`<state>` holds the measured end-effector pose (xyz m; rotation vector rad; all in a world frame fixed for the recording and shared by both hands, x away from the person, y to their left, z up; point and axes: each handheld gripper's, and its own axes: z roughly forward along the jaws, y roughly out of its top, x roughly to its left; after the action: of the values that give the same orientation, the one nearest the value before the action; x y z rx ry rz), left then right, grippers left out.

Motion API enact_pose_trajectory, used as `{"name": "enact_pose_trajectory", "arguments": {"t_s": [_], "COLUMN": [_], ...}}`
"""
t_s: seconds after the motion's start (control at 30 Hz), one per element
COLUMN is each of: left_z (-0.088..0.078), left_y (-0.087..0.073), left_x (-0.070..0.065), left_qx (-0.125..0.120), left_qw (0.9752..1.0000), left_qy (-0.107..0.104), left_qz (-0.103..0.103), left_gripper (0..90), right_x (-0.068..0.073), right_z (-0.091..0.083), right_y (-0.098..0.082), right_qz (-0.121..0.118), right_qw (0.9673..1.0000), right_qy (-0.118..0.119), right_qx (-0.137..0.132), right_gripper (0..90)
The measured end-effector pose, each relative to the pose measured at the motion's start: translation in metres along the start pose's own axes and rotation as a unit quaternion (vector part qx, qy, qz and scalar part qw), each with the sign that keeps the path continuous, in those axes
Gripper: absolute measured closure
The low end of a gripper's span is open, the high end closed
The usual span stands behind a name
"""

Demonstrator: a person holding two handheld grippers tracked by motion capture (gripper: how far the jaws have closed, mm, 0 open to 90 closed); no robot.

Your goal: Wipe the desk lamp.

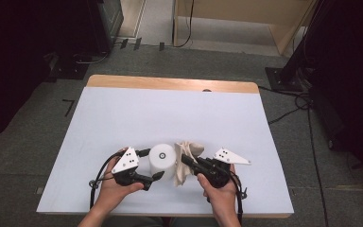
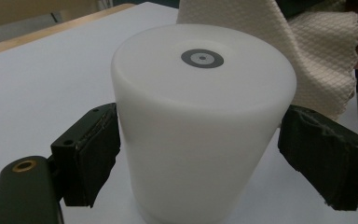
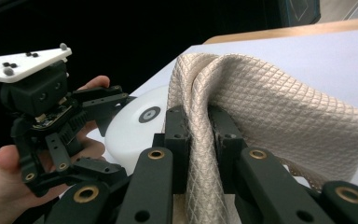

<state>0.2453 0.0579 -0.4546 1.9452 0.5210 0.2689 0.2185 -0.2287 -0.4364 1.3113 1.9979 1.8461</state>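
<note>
— What do you have around your station?
— Your table (image 1: 123,118) has a white top with a wooden far edge. Grey carpet floor (image 1: 38,123) surrounds it, cables (image 1: 293,111) trail at right, and a light wooden cabinet (image 1: 246,19) stands beyond.

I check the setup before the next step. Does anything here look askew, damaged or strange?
Nothing looks damaged or spilled. The white cylinder stands upright between the left tongs. The beige quilted cloth is bunched and pinched in the right tongs, hanging beside the cylinder; that looks like handling, not a fault.
</note>
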Motion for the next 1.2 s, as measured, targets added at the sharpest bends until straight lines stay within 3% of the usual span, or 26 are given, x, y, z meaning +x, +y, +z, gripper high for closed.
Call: {"name": "enact_pose_trajectory", "arguments": {"t_s": [0.17, 0.27, 0.4, 0.53, 0.67, 0.83, 1.03, 1.13, 1.2], "left_z": [0.001, 0.001, 0.002, 0.002, 0.003, 0.004, 0.005, 0.006, 0.006], "left_y": [-0.001, -0.001, -0.002, -0.002, -0.002, -0.002, -0.002, -0.001, -0.001], "left_x": [0.000, 0.000, -0.001, 0.000, 0.000, -0.001, -0.002, -0.002, -0.003], "left_qx": [0.002, 0.003, 0.004, 0.005, 0.006, 0.009, 0.011, 0.013, 0.013], "left_qw": [1.0000, 1.0000, 1.0000, 1.0000, 1.0000, 1.0000, 0.9999, 0.9999, 0.9999], "left_qy": [0.000, 0.003, 0.004, 0.003, 0.002, 0.003, 0.003, 0.002, 0.005], "left_qz": [-0.001, -0.001, -0.003, -0.003, -0.004, 0.000, -0.003, 0.001, 0.000], "left_gripper": [12.7, 12.7, 12.5, 12.5, 12.2, 11.1, 9.4, 8.9, 8.9], "right_x": [0.002, -0.003, -0.010, -0.018, -0.023, -0.019, 0.002, 0.014, 0.015], "right_z": [0.014, 0.018, 0.024, 0.032, 0.038, 0.036, 0.020, 0.012, 0.012], "right_y": [-0.009, -0.016, -0.030, -0.044, -0.053, -0.048, -0.020, -0.007, -0.004], "right_qz": [-0.003, 0.015, 0.026, 0.053, 0.061, 0.059, 0.030, 0.013, 0.010], "right_qw": [0.9998, 0.9996, 0.9982, 0.9947, 0.9905, 0.9917, 0.9985, 0.9996, 0.9996], "right_qy": [-0.007, -0.011, -0.026, -0.040, -0.056, -0.053, -0.020, -0.007, -0.006], "right_qx": [0.017, 0.021, 0.047, 0.079, 0.109, 0.101, 0.042, 0.024, 0.024], "right_gripper": [79.9, 80.0, 80.8, 81.2, 81.2, 81.3, 81.3, 81.3, 81.3]}}
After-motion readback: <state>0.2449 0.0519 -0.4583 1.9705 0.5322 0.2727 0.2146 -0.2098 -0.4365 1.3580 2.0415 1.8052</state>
